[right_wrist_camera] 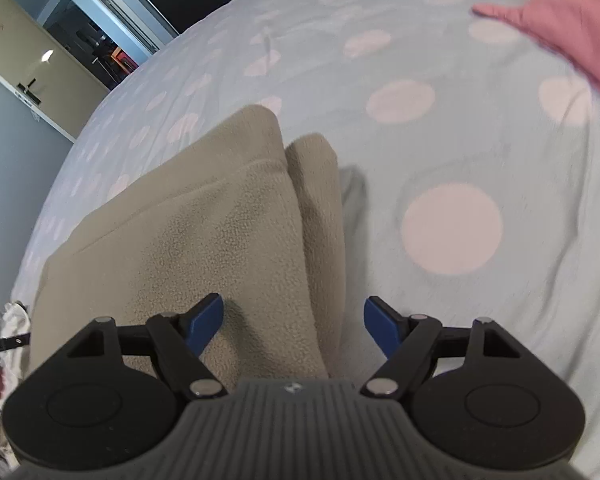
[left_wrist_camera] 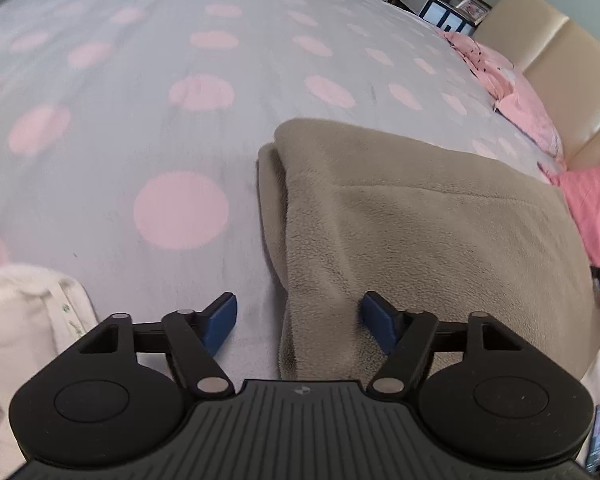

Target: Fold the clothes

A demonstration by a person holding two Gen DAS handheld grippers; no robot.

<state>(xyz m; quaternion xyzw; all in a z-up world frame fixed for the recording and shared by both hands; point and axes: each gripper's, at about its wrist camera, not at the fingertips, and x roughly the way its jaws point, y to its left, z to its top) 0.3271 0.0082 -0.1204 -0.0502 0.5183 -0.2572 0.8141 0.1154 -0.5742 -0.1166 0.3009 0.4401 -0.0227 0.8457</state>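
Note:
A folded taupe fleece garment (left_wrist_camera: 420, 232) lies flat on a pale bedspread with pink dots (left_wrist_camera: 160, 120). My left gripper (left_wrist_camera: 300, 322) hovers over the fleece's near left edge, jaws open; the cloth edge lies below the gap and neither blue pad presses on it. In the right wrist view the same fleece (right_wrist_camera: 204, 232) shows its stacked folds, with a rolled fold along its right side. My right gripper (right_wrist_camera: 294, 326) stands open above the fleece's near right edge, holding nothing.
A cream-white garment (left_wrist_camera: 24, 320) lies at the near left. Pink clothes (left_wrist_camera: 528, 108) and a pink cloth (right_wrist_camera: 564, 20) lie toward the beige headboard (left_wrist_camera: 552, 52). A white crumpled cloth (right_wrist_camera: 4, 320) sits off the bed's left side.

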